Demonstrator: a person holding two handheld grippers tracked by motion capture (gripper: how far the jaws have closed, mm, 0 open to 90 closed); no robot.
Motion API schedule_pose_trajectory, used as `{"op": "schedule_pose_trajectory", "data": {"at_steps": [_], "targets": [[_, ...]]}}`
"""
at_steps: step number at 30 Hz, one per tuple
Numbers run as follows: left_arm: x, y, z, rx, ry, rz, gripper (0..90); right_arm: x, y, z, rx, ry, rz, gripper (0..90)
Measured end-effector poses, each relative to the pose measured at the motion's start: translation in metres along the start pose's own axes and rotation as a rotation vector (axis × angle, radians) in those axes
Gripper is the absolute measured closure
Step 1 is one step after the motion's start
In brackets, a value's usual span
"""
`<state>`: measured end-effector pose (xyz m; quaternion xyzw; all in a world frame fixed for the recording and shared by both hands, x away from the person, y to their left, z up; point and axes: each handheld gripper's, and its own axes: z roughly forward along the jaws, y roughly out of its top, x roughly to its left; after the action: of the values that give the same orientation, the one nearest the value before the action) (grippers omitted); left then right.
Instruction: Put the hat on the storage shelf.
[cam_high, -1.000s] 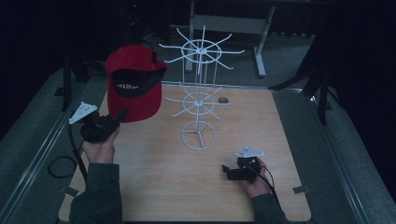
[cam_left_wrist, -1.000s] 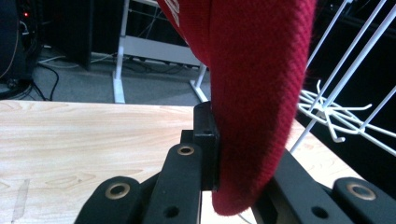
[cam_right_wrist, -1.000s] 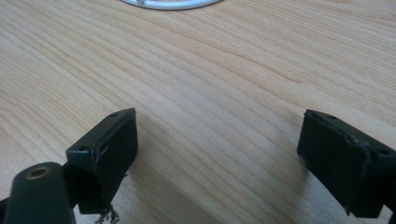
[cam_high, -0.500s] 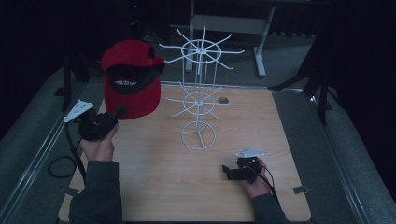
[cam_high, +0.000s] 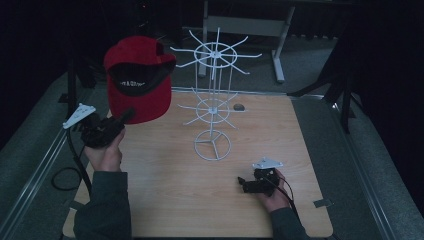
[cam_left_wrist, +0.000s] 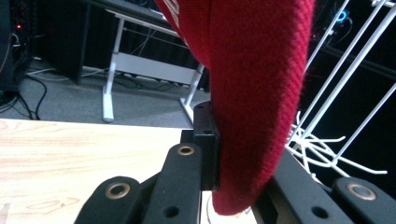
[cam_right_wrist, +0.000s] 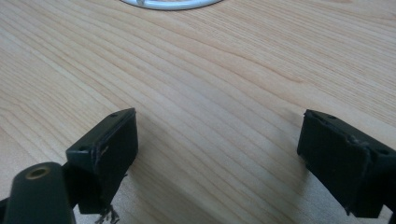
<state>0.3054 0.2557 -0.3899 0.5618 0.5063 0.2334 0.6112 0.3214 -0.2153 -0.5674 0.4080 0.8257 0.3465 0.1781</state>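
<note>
The left gripper (cam_high: 120, 117) was clamped on the brim of a red cap (cam_high: 137, 77), its jaws pinching the thick red fabric (cam_left_wrist: 252, 107) from both sides, so the cap stood raised above and just ahead of that gripper, with its dark inside turned toward the camera above. The white wire rack (cam_high: 214, 100) stood to the cap's far side, near but apart from it; in the left gripper view its prongs (cam_left_wrist: 322, 149) lay just beyond the fabric.

The right gripper (cam_high: 245, 182) rested low over the wooden table (cam_high: 165, 195), well apart from the cap, jaws spread wide with nothing between them; the rack's ring base (cam_right_wrist: 170, 3) showed ahead of it.

The step in hand looked like carrying the cap to the rack to hang it. Which prong was meant I could not tell, the frame being dim. The next move would call for bringing the crown over a prong tip on the upper tier, lowering until the wire took the weight, and only then releasing.
</note>
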Motion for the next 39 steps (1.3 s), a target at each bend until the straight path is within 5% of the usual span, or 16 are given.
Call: {"op": "schedule_pose_trajectory", "data": {"at_steps": [23, 39], "targets": [[-0.006, 0.017, -0.003, -0.074, -0.084, -0.052, 85.7, 0.0, 0.0, 0.0, 0.0, 0.0, 0.001, 12.2], [-0.017, 0.022, -0.006, -0.104, -0.162, -0.035, 85.7, 0.0, 0.0, 0.0, 0.0, 0.0, 0.001, 12.1]]}}
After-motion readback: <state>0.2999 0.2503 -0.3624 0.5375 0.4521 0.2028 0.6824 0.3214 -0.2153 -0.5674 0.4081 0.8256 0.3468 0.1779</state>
